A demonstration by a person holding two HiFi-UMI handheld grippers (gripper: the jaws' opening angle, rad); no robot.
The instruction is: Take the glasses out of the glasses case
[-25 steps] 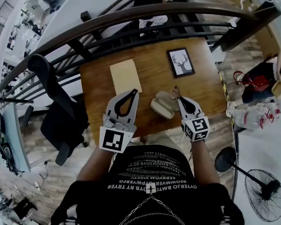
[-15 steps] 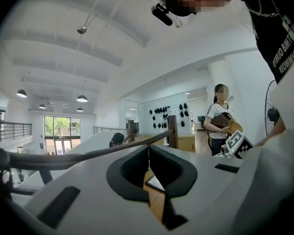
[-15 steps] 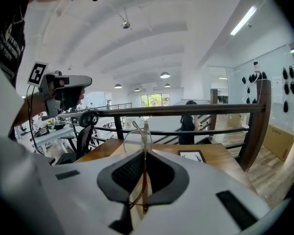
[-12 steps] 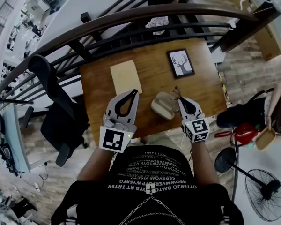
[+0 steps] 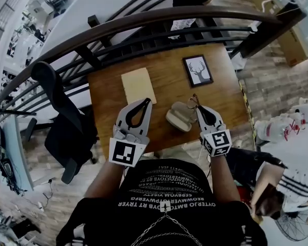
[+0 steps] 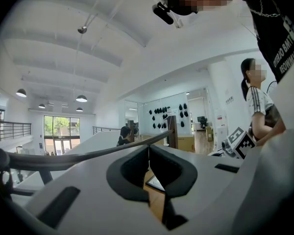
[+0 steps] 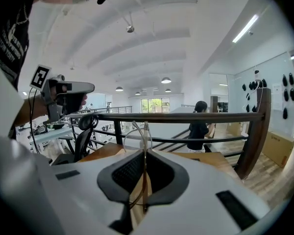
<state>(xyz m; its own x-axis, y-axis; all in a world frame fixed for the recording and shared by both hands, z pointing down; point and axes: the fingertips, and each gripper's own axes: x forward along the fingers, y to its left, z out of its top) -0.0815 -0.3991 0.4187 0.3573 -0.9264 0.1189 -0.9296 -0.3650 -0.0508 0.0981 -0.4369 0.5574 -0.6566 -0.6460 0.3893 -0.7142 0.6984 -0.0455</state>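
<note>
The open beige glasses case (image 5: 178,116) lies on the wooden table (image 5: 220,94) between my two grippers. My right gripper (image 5: 197,106) is just to its right, shut on the thin wire-framed glasses (image 5: 193,100), which it holds clear of the case. In the right gripper view the glasses (image 7: 143,131) stand on edge, pinched between the jaws of the right gripper (image 7: 145,153), with a lens rim above the tips. My left gripper (image 5: 146,101) hovers left of the case, shut with nothing in it; in its own view the left gripper (image 6: 148,148) has its tips together.
A framed deer picture (image 5: 198,68) lies at the table's back right and a beige sheet (image 5: 137,85) at the back left. A dark railing (image 5: 159,17) curves behind the table. An office chair (image 5: 59,104) stands to the left. A person (image 5: 277,186) bends over at the lower right.
Both grippers, the case and the glasses stay almost where they were. The person at the right has moved down toward the lower right corner.
</note>
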